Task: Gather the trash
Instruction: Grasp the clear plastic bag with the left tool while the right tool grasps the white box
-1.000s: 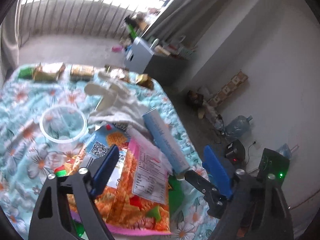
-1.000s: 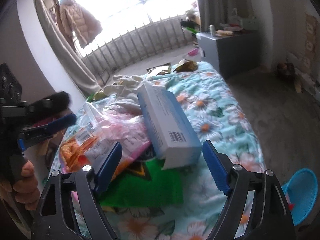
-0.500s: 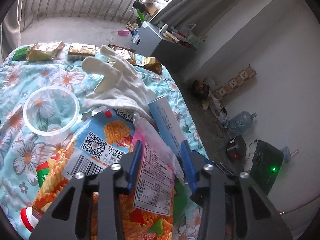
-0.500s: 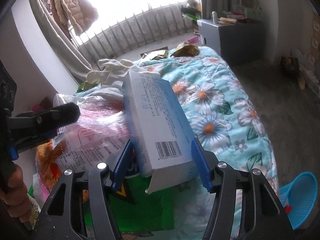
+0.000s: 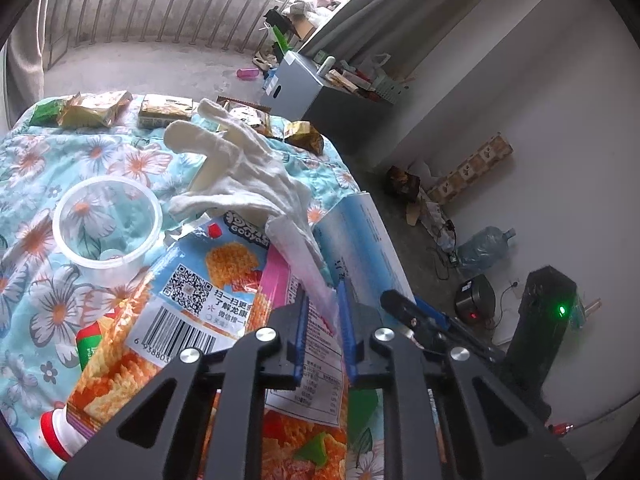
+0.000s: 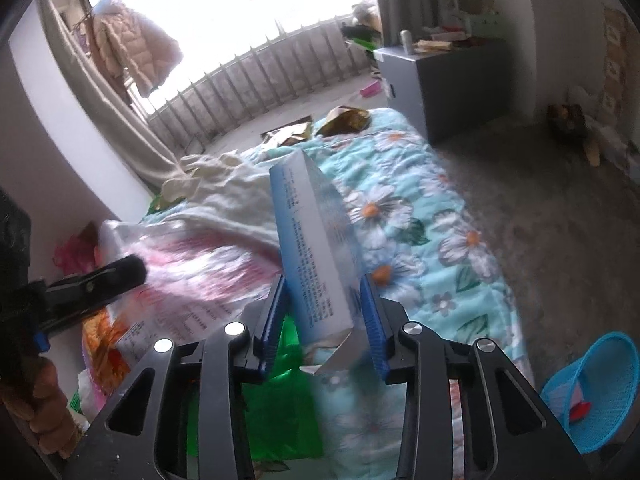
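Trash collection, early stage: we have two pieces gripped, the rest still on the bed.

Left to right across the flowered bedspread (image 5: 36,200): a white bottle with a red cap (image 5: 60,438) at the near left edge; a clear plastic cup (image 5: 107,230); an orange snack bag (image 5: 168,320); a white glove (image 5: 248,176) draped over the pile; gold wrappers (image 5: 96,108) along the far edge. Our left gripper (image 5: 323,332), its jaws just closing, pinches a thin clear plastic bag (image 5: 320,292) lying on the snack bag. Our right gripper (image 6: 326,320), also just closing, clamps the near end of a blue-and-white box (image 6: 316,248), tilted up off the bedspread. A blue basket (image 6: 600,392) stands on the floor off the right edge, seemingly where the trash goes; we judge nearly everything is left.
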### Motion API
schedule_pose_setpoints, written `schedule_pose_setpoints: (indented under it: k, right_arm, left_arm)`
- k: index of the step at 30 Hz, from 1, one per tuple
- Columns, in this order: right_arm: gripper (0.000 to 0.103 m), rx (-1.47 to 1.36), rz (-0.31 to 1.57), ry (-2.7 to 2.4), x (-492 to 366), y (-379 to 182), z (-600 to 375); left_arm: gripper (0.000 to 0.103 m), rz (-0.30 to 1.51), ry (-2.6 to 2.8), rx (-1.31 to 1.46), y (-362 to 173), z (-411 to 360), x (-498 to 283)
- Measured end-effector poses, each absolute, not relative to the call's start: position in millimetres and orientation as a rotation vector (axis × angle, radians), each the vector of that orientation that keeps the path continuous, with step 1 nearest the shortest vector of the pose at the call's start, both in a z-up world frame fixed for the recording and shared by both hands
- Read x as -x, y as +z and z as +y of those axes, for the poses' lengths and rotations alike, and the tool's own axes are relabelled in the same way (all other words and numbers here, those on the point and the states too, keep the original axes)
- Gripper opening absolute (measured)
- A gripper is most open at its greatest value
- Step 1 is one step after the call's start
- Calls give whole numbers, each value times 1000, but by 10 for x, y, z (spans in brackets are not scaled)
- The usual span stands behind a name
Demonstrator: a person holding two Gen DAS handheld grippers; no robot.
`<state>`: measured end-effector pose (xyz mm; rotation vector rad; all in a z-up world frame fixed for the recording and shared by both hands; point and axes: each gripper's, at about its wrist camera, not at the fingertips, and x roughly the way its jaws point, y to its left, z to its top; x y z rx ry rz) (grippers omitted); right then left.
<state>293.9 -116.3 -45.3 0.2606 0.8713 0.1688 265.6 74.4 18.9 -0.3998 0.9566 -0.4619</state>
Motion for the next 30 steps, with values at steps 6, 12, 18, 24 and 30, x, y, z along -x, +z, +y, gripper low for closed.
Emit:
schedule_pose_setpoints:
  k: [6, 12, 18, 24, 30]
  right_arm:
    - [35, -241, 904, 140, -3012, -544, -1176]
    - [33, -232, 887, 131, -2960, -520, -1183]
    - [31, -228, 871, 122, -2872, -467, -1187]
    - [30, -221, 853, 118, -2761, -379, -1187]
    - [30, -227, 837, 110, -2651, -307, -1207]
  left_arm:
    - [13, 938, -467, 392, 219, 749, -2605]
    - [12, 914, -468, 381, 275, 762, -2538]
    - [11, 889, -472, 363, 339, 770, -2400]
    - [11, 867, -487, 349, 418, 761, -2247]
    - [6, 832, -501, 323, 521, 750, -2090]
